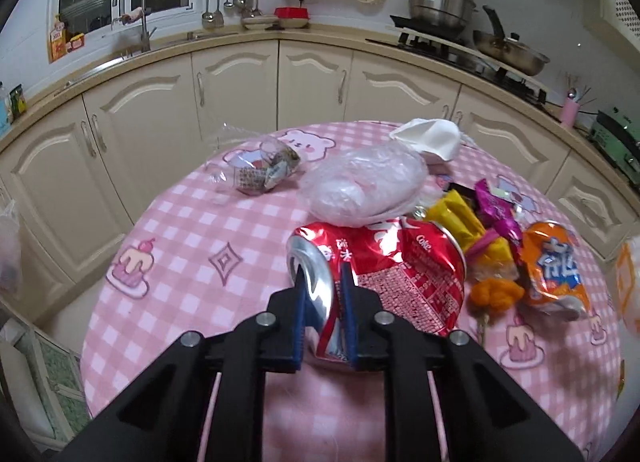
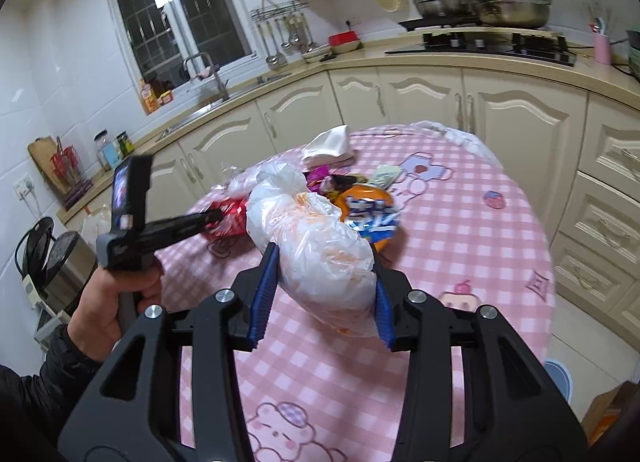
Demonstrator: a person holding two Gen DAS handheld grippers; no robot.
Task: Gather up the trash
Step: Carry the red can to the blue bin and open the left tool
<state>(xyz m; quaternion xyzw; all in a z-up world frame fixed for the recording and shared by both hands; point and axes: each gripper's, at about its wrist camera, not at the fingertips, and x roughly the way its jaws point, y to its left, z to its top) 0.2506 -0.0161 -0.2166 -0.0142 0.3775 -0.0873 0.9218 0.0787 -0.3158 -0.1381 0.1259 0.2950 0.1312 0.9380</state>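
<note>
My left gripper (image 1: 324,282) is shut on a crushed red Coke can (image 1: 384,274) that rests on the pink checked table (image 1: 192,221). My right gripper (image 2: 322,262) is shut on a crumpled white plastic bag (image 2: 316,246) with orange stains, held just above the table (image 2: 460,229). Beside the can lie a clear plastic-wrapped bundle (image 1: 360,189), yellow and purple snack wrappers (image 1: 480,221), an orange peel (image 1: 494,294) and a crushed orange can (image 1: 554,266). The orange can (image 2: 368,209) also shows behind the bag. The left gripper (image 2: 216,217) shows on the red can (image 2: 228,217) in the right wrist view.
A crumpled clear wrapper with printed paper (image 1: 260,169) and white tissue (image 1: 428,137) lie at the table's far side. Cream kitchen cabinets (image 1: 312,81) curve around behind the table, with a sink (image 1: 140,21) and a stove with pots (image 1: 440,1) on the counter.
</note>
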